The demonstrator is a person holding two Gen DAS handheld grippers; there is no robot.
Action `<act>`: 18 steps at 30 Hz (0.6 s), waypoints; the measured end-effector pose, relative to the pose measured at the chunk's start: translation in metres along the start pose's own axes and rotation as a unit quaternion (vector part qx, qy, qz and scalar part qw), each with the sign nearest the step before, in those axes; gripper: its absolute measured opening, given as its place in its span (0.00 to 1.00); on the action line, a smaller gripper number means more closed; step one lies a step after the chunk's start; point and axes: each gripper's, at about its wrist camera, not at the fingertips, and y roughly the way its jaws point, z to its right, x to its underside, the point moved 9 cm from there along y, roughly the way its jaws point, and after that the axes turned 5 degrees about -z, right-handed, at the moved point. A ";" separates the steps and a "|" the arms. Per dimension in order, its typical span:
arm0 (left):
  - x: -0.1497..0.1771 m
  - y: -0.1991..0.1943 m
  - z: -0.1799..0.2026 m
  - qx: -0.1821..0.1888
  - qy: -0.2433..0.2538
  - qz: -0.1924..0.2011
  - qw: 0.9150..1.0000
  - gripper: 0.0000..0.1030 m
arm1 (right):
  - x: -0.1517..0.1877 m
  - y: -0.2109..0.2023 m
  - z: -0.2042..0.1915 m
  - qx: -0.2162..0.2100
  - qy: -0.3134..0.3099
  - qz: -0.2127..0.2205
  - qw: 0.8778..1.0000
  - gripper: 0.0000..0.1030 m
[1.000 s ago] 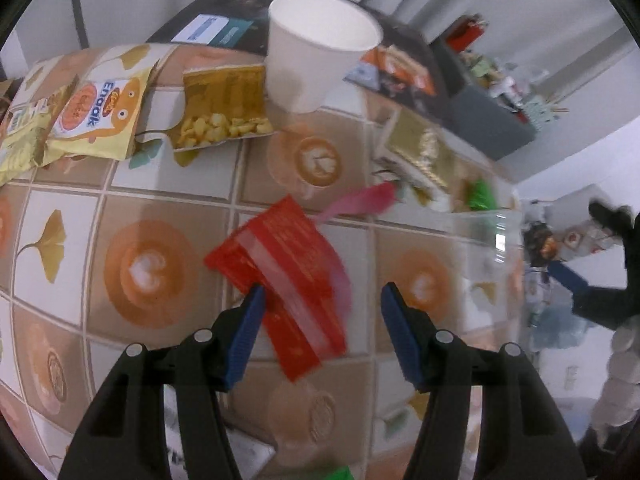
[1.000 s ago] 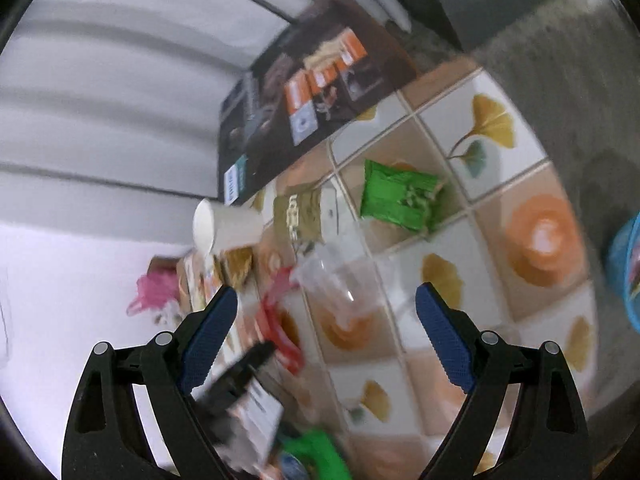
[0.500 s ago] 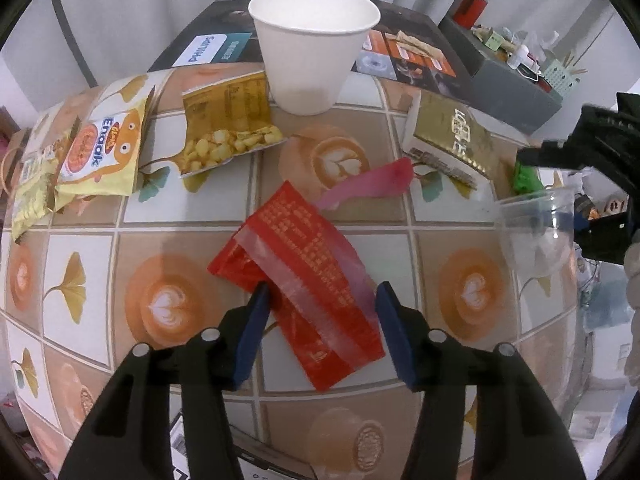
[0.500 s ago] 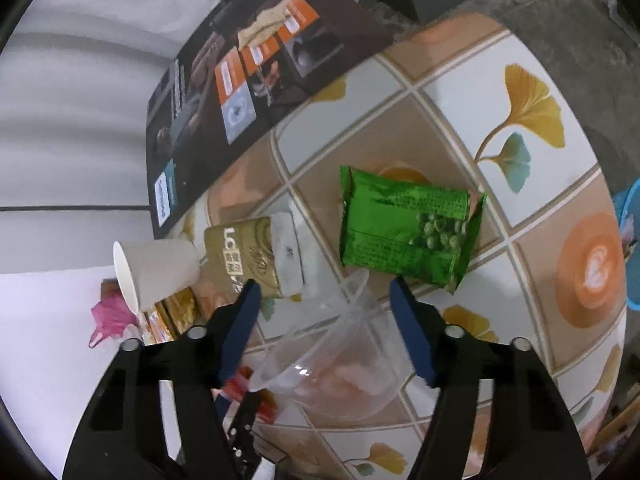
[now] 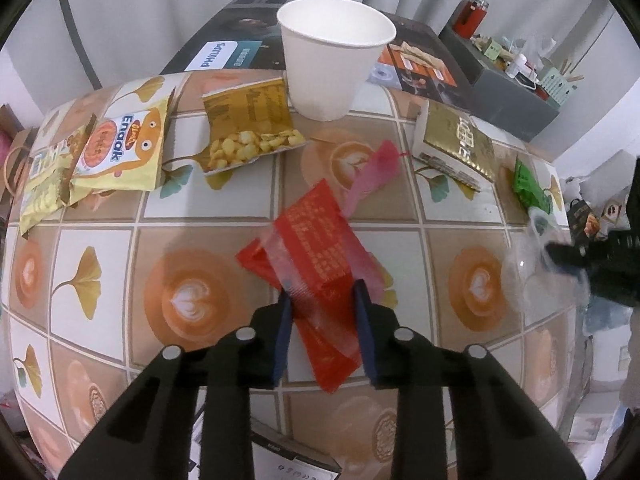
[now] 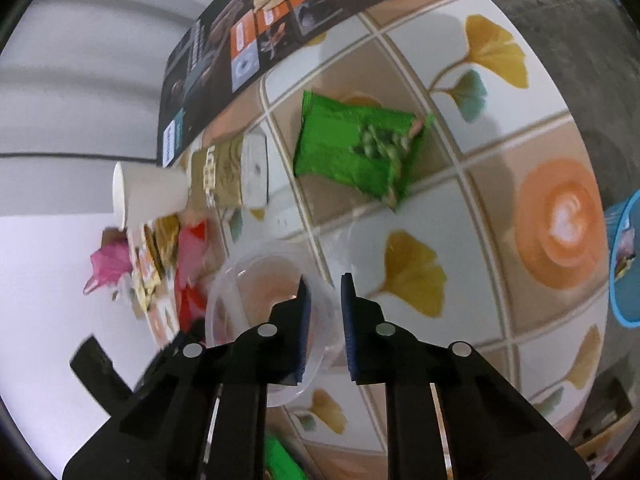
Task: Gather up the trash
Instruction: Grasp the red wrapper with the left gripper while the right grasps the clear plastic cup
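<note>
My left gripper (image 5: 322,300) is shut on a red snack wrapper (image 5: 316,248) lying on the tiled table (image 5: 120,248), with a pink wrapper (image 5: 376,172) behind it. My right gripper (image 6: 323,292) is shut on the wall of a clear plastic cup (image 6: 260,312); one finger is inside the cup, the other outside. That cup and gripper also show at the right edge of the left wrist view (image 5: 552,280). A green snack bag (image 6: 356,148) lies beyond the right gripper.
A white paper cup (image 5: 332,52), a gold snack bag (image 5: 248,128), a yellow Enaak bag (image 5: 120,148) and a gold box (image 5: 456,144) lie on the table's far side. A dark box (image 5: 240,48) stands behind. A blue bin (image 6: 624,264) sits off the table edge.
Both grippers moved forward and closed: the left onto the red wrapper, the right onto the clear cup's wall.
</note>
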 end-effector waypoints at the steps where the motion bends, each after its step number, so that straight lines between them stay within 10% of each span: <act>1: 0.001 -0.002 0.000 0.003 -0.001 0.004 1.000 0.24 | 0.002 -0.001 0.001 -0.001 -0.005 0.000 1.000 0.10; 18: 0.006 -0.051 0.018 0.046 0.000 0.050 0.998 0.15 | 0.033 -0.024 0.009 -0.009 -0.054 0.020 0.998 0.04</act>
